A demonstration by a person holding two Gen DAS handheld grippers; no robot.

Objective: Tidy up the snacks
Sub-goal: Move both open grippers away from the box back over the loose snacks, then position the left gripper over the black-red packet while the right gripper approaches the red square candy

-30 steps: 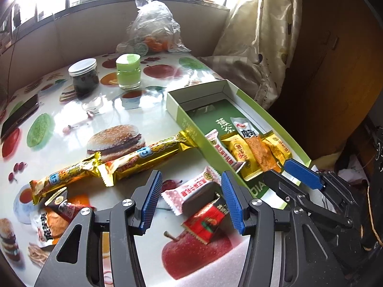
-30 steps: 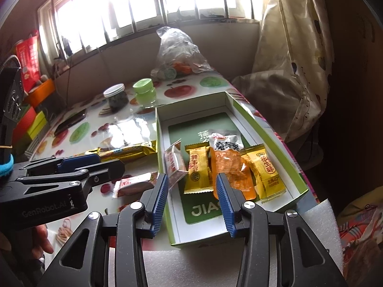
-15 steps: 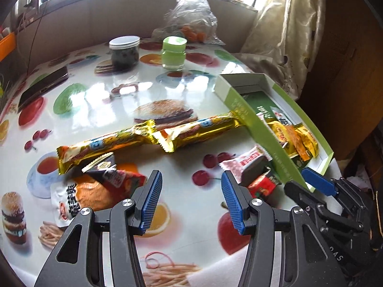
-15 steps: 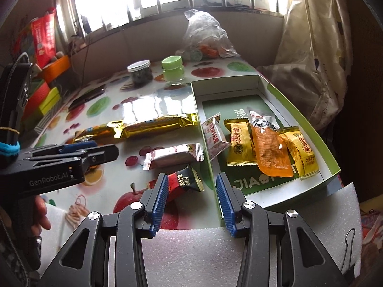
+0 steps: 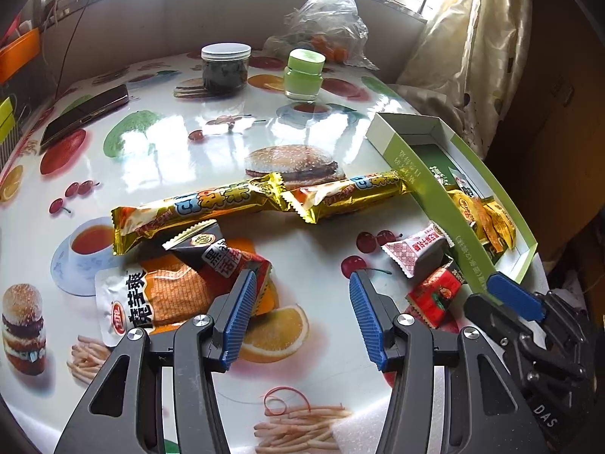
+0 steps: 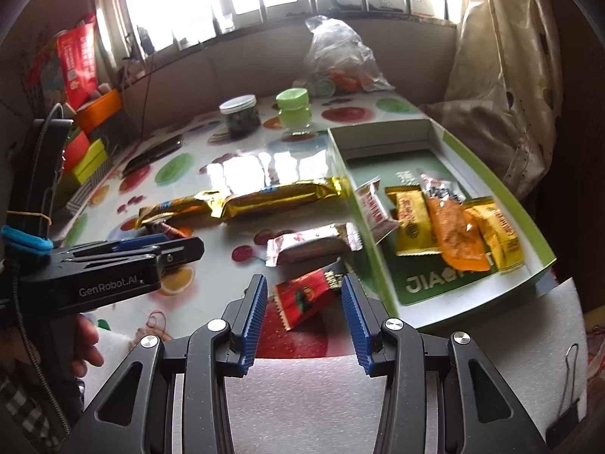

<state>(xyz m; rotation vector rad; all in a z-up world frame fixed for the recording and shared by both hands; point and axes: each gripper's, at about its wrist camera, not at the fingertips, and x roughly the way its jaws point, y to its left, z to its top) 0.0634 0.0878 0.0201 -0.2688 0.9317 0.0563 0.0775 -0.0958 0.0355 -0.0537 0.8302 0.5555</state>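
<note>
Snacks are split between table and box: two long gold bars (image 5: 261,198) are laid end to end, with an orange packet (image 5: 170,295), a dark packet (image 5: 223,257), a pink-white one (image 6: 312,244) and a red one (image 6: 308,295) loose on the fruit-printed tablecloth (image 5: 170,140). Four or five packets are seen in the green box (image 6: 491,189). Both left gripper (image 5: 298,321) and right gripper (image 6: 304,321) are spread, empty. Two jars (image 5: 227,68) are stood near the window.

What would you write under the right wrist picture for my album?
Open right gripper lines up on a small red foil snack packet lying on the table beside the green cardboard box of snacks.
</note>
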